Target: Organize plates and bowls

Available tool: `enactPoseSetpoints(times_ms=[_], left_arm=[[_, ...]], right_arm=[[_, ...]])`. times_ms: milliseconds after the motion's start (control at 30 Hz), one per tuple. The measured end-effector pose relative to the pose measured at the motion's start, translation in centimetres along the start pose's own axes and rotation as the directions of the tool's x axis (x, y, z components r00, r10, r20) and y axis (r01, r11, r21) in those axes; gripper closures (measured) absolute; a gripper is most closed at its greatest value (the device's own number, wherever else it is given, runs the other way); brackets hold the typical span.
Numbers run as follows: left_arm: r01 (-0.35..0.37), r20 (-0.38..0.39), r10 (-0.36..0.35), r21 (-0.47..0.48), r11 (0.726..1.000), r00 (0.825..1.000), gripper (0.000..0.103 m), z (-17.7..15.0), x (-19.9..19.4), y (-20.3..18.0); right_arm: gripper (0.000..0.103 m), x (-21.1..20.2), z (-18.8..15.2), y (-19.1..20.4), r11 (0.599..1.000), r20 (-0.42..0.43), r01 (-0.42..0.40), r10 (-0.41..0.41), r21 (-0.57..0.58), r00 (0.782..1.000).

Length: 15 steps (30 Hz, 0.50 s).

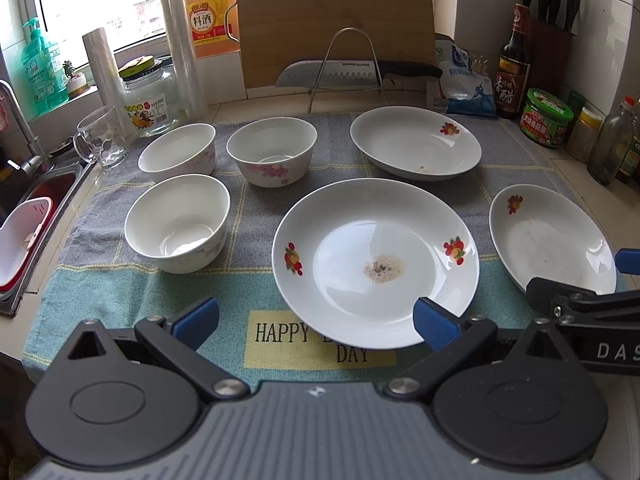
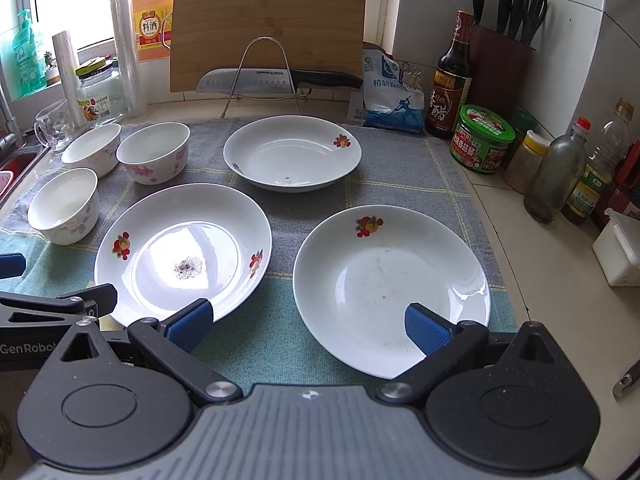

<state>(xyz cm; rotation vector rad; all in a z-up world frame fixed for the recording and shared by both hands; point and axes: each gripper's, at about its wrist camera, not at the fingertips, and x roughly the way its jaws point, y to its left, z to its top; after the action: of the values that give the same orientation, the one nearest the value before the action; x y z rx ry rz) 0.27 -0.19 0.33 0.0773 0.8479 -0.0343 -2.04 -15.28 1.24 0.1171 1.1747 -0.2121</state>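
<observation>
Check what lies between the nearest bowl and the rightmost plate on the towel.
The middle plate, with a dark speck patch at its centre, lies between the nearest bowl and the rightmost plate. Both wrist views show it; bare towel separates the plates.

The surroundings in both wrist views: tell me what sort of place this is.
Most likely a home kitchen counter. A sink sits at the left edge, a knife block and sauce bottles stand against tiled walls, and a cutting board leans behind the plates and bowls on a towel.
</observation>
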Motion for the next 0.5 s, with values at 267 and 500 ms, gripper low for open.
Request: enactPoseSetpoints(times_ms=[267, 500], left_arm=[[0.000, 0.000, 0.000, 0.002, 1.000, 1.000, 0.001, 0.03, 0.02, 0.02], [-0.001, 0.000, 0.001, 0.002, 1.000, 1.000, 0.001, 0.04, 0.03, 0.03]], right_arm=[[0.000, 0.00, 0.08, 0.09, 1.000, 0.001, 0.001, -0.001, -0.004, 1.000], [0.000, -0.04, 0.16, 0.08, 1.000, 0.001, 0.001, -0.001, -0.004, 1.000]])
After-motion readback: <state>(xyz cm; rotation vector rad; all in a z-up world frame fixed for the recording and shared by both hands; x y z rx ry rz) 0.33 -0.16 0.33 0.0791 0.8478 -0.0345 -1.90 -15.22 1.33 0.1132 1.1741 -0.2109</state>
